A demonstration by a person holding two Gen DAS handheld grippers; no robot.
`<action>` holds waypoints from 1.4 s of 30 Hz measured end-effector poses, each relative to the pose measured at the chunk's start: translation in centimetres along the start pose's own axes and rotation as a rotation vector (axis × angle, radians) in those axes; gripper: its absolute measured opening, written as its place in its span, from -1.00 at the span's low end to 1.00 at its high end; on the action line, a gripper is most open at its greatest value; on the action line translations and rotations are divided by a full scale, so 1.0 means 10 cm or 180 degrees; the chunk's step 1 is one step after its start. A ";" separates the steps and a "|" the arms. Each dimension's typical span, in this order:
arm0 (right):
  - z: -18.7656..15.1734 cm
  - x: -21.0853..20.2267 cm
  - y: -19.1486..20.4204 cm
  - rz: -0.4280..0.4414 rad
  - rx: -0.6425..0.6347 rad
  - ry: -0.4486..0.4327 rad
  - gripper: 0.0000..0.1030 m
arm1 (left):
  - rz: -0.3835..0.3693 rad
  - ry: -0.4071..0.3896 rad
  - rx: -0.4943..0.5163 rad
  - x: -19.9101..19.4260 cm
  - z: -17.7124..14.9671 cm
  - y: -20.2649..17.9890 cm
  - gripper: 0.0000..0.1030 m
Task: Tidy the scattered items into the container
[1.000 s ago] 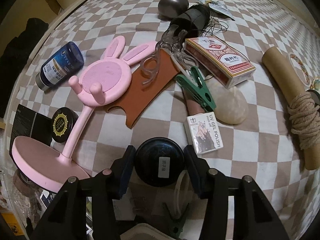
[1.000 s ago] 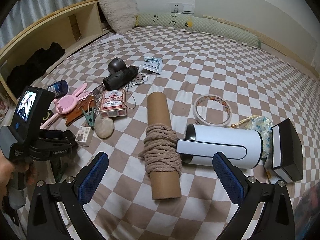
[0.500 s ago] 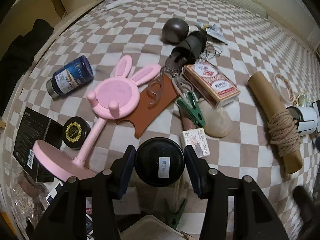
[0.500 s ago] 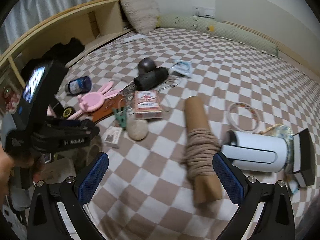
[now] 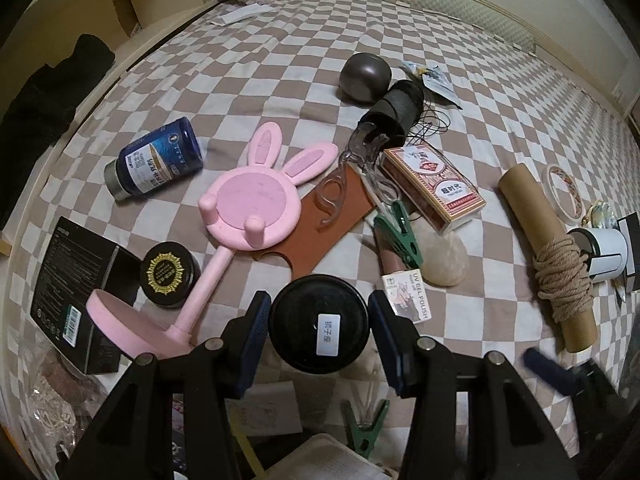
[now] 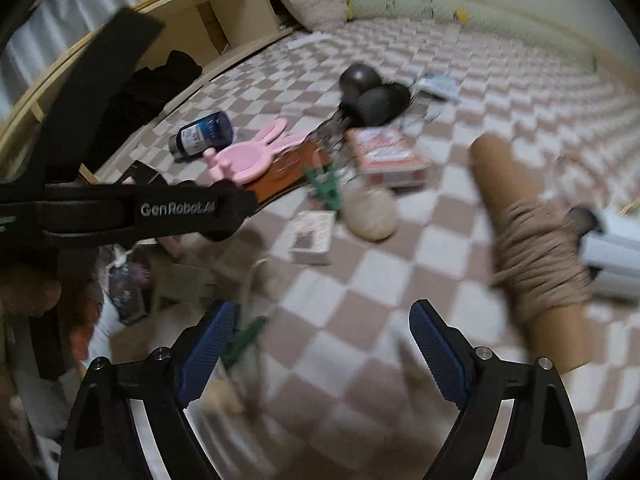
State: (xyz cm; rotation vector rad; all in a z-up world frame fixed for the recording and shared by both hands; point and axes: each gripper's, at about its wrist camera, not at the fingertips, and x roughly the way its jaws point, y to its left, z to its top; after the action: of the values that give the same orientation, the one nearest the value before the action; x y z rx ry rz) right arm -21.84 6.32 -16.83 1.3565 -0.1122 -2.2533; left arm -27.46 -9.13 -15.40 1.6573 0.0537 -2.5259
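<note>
- left wrist view: left gripper [image 5: 319, 334] has its jaws clenched on a round black jar [image 5: 319, 327] w/ a white label, held above the near edge of the bed [image 5: 280, 60].
- right gripper [image 6: 318, 338] is released, jaws wide apart and nothing btw them; its view is blurred.
- container: something pale shows at the bottom of the left view, under the jar, but i cannot tell if it is the container; a green clip [image 5: 364, 424] and some papers lie near it.
- many items lie scattered on the checked cover: pink bunny stand [image 5: 240, 216], blue bottle [image 5: 154, 160], card box [image 5: 434, 186], green clothespin [image 5: 398, 236], stone [image 5: 444, 260], gel polish box [image 5: 410, 300], cardboard tube w/ rope [image 5: 548, 256], tape ring [image 5: 564, 192], white cylinder [image 5: 604, 252], dark thread spool [image 5: 394, 114].
- progress, my judgement: one item is in the grip, prob. on its way to the container; most of the tidying is left.
</note>
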 end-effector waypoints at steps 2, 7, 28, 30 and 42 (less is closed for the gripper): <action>-0.01 0.09 0.02 0.0100 0.0192 0.0086 0.56 | 0.0009 -0.0008 0.0007 -0.01 0.00 0.02 -0.03; -0.08 0.34 0.02 0.0285 0.0649 0.0381 0.39 | 0.0027 -0.0007 0.0029 -0.02 -0.01 0.05 -0.03; -0.13 0.36 0.19 0.0078 0.0603 0.0582 -0.96 | 0.0059 -0.0040 0.0111 -0.12 -0.06 0.05 -0.03; -0.12 0.29 0.18 0.0048 0.0583 0.0539 -0.98 | 0.0056 -0.0055 0.0115 -0.15 -0.07 0.04 -0.03; -0.06 0.12 0.07 0.0262 0.0912 0.0395 -0.99 | 0.0034 -0.0114 0.0111 -0.33 -0.12 -0.03 -0.03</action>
State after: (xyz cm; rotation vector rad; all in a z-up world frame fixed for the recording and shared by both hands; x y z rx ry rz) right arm -21.55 5.30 -17.85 1.6028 -0.4544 -2.1380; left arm -25.10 -8.41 -12.82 1.6199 -0.0026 -2.5621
